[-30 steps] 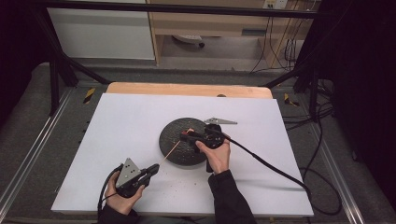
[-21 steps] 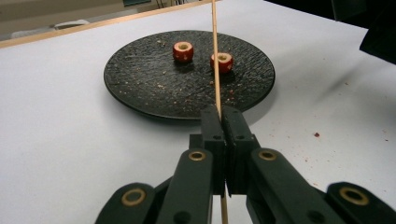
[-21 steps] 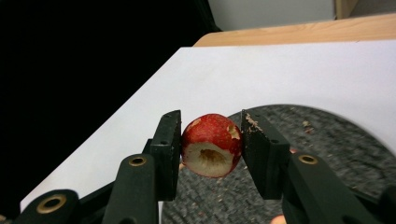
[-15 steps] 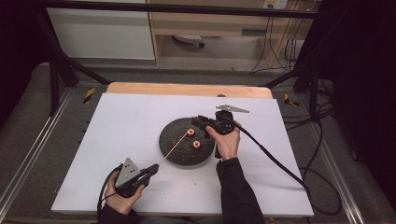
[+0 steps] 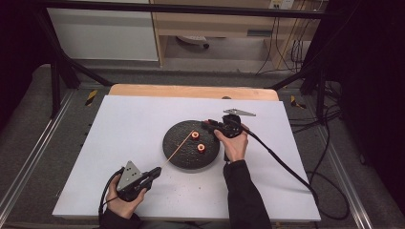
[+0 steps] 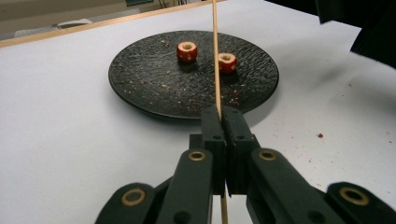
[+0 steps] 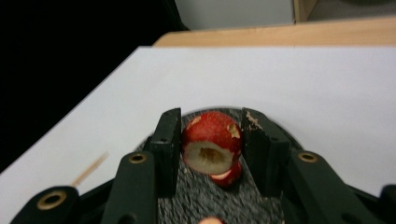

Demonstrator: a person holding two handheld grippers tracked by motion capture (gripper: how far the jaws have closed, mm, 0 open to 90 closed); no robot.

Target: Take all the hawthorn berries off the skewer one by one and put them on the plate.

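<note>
A black textured plate [image 5: 179, 153] [image 6: 149, 79] lies mid-table with two red cored fruit pieces [image 5: 195, 135] [image 5: 201, 147] on it, also seen as rings [image 6: 187, 51] [image 6: 227, 62]. My left gripper [image 5: 154, 172] [image 6: 223, 120] rests near the front left, shut on a thin wooden skewer [image 5: 177, 149] [image 6: 215, 56] that slants over the plate. My right gripper [image 5: 207, 125] [image 7: 211, 119] hovers at the plate's far right rim, shut on a third red cored fruit piece [image 7: 210, 140]. Below it the plate [image 7: 187, 198] and another piece [image 7: 229, 177] show.
The white tabletop [image 5: 124, 124] has a wooden strip [image 5: 191, 90] along its far edge. A black cable [image 5: 282, 164] trails right from my right gripper. Red crumbs [image 6: 320, 135] dot the table near the plate. Metal frame rails [image 5: 33, 157] run along both sides.
My right gripper has risen from the plate's middle toward its far right rim with a fruit piece in it, uncovering two pieces on the plate. My left gripper and the skewer stayed put.
</note>
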